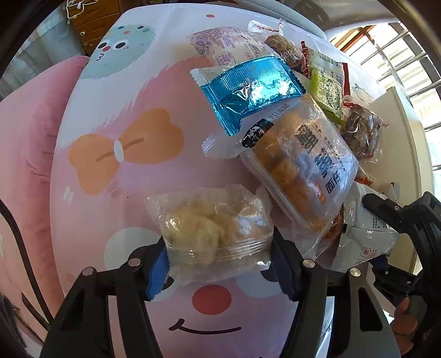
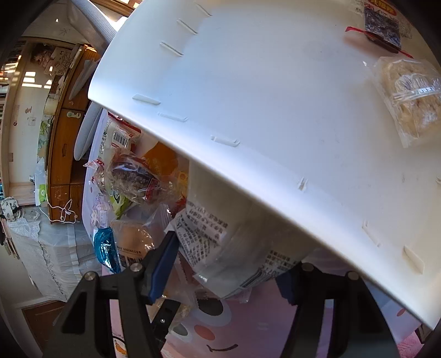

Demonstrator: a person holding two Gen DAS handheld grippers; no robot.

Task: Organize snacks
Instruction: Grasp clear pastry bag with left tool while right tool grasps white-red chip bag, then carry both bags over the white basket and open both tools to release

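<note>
Clear plastic wrapped the pale fluffy snack (image 1: 217,234) that sat between the left gripper (image 1: 219,264) and its blue pads (image 1: 158,271), both of which pressed against the packet's lower sides, the tongs about half closed on it. This packet lay on the pink cartoon-printed cover (image 1: 126,192) of the desk, toward its near middle. Beyond it, toward the far right edge, lay a heap of snacks: a bread roll packet (image 1: 300,168), a blue foil packet (image 1: 248,91) just behind it, a green packet (image 1: 326,91) and a dark nutty bar (image 1: 361,132). The right gripper (image 2: 228,264) stood roughly half open around a white printed packet (image 2: 220,242); whether its pads pressed on the packet could not be told, since its right finger was hidden. A white tray (image 2: 275,110) loomed just above that packet, carrying a pale puffed snack (image 2: 410,96) and a dark wrapped piece (image 2: 381,24) near its far right corner.
</note>
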